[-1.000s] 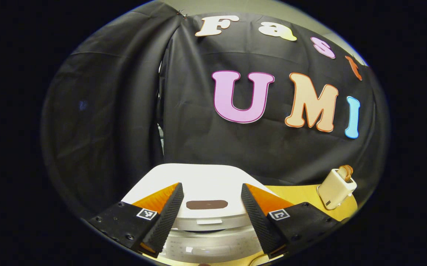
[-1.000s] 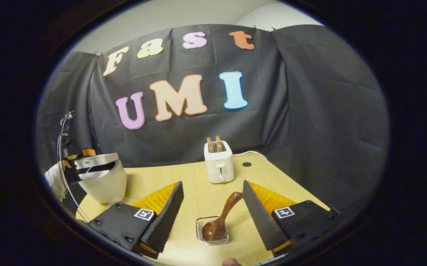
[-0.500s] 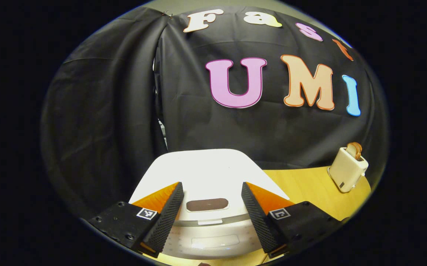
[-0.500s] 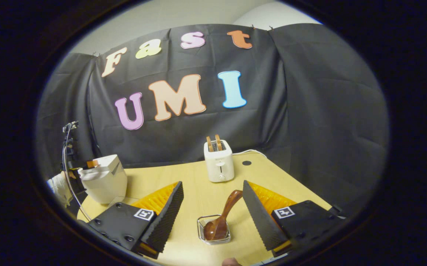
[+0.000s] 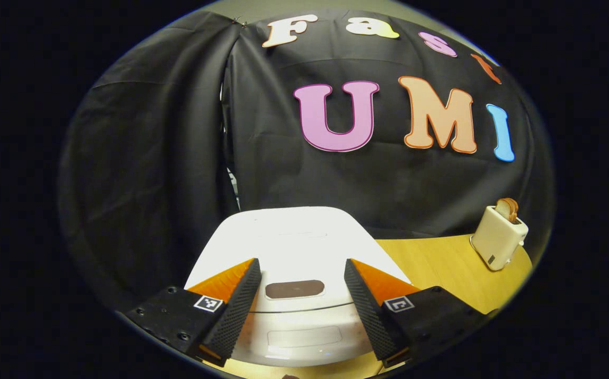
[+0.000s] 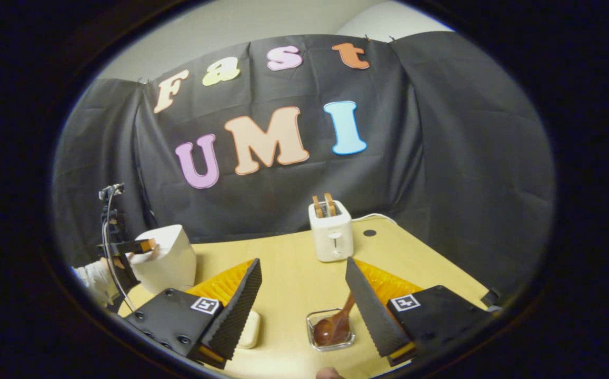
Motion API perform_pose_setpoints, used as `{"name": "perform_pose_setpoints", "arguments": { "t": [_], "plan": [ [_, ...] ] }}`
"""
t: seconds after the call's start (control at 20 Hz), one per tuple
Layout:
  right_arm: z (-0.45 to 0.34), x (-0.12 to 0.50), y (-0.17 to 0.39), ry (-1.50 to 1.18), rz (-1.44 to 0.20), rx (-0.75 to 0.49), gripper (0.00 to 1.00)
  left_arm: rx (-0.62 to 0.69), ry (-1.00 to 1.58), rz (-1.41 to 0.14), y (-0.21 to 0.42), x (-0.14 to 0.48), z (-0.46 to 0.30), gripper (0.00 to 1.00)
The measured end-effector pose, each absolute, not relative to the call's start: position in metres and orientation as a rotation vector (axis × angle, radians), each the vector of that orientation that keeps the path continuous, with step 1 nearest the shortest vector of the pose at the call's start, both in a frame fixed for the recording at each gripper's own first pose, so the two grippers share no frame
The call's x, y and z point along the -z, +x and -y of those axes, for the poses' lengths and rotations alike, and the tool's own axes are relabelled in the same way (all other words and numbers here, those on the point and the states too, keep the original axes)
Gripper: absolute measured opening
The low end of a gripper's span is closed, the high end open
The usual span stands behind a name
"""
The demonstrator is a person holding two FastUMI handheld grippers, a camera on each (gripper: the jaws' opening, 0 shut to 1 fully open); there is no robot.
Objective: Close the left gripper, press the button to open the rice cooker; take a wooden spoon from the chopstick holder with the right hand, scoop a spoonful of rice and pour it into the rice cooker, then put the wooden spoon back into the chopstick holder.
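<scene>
Now both grippers are hanging with jaws parted, grasping nothing

Left gripper [image 5: 300,300] is hovering over the white rice cooker [image 5: 293,247] at the counter's [image 6: 283,268] left edge, lid down; right gripper [image 6: 304,302] is hanging above the wooden spoon [image 6: 336,326] leaning in its chopstick holder [image 6: 330,330] near the front edge, toaster [image 6: 330,234] sitting at the back

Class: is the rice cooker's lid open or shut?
Shut. The rice cooker shows its white lid lying flat; no inner pot visible.
</scene>
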State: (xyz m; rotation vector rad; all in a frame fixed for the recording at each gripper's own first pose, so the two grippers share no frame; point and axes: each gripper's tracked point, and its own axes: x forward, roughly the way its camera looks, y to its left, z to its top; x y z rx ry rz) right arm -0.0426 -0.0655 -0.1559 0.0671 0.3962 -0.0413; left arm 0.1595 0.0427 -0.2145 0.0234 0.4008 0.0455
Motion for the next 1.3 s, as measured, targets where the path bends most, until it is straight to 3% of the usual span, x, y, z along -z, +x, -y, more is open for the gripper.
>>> {"name": "perform_pose_setpoints", "arguments": {
  "t": [0.3, 0.5, 0.85, 1.3],
  "plan": [
    [0.050, 0.149, -0.034, 0.047, -0.363, -0.065, 0.99, -0.071, -0.011, -0.264, 0.115, 0.157, -0.047, 0.95],
    [0.038, 0.138, -0.022, 0.028, -0.299, -0.071, 0.99, -0.034, 0.027, -0.158, 0.068, 0.108, -0.034, 0.95],
    [0.017, 0.121, -0.008, 0.021, -0.207, -0.072, 0.99, 0.049, 0.018, -0.154, -0.018, 0.096, 0.008, 0.95],
    [-0.006, 0.114, -0.004, -0.027, -0.163, -0.088, 1.00, 0.022, 0.000, -0.137, -0.031, 0.084, 0.000, 0.95]
  ]
}}
